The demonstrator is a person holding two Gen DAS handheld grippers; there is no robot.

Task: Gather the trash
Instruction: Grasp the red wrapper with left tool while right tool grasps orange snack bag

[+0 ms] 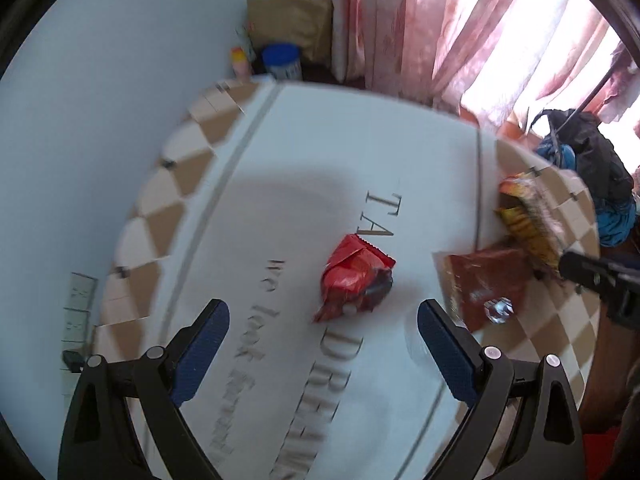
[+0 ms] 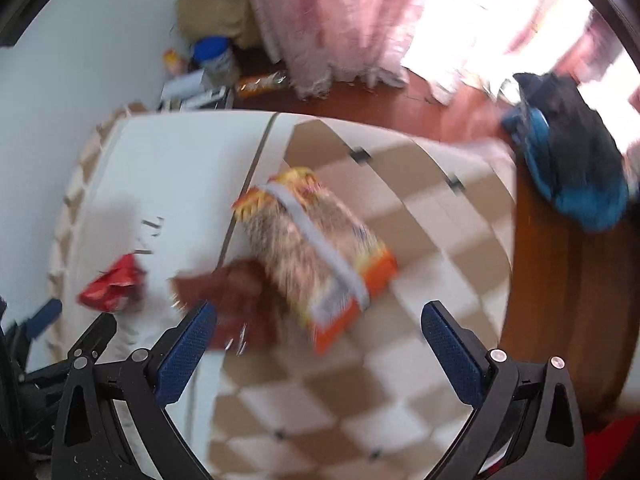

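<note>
**Both grippers wide, wrappers ahead**

Left gripper (image 1: 323,322) spread wide, empty; crumpled red wrapper (image 1: 354,278) just ahead between its fingers. Right gripper (image 2: 319,326) also wide, empty; orange snack bag (image 2: 316,256) just ahead, brown packet (image 2: 240,300) by its left finger. All likely light, crinkly, slippery foil; pinch a bunched fold.

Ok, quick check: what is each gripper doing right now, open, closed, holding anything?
Left gripper: jaws open, empty, pointed at the red wrapper on the table.
Right gripper: jaws open, empty, facing the orange snack bag.
</note>
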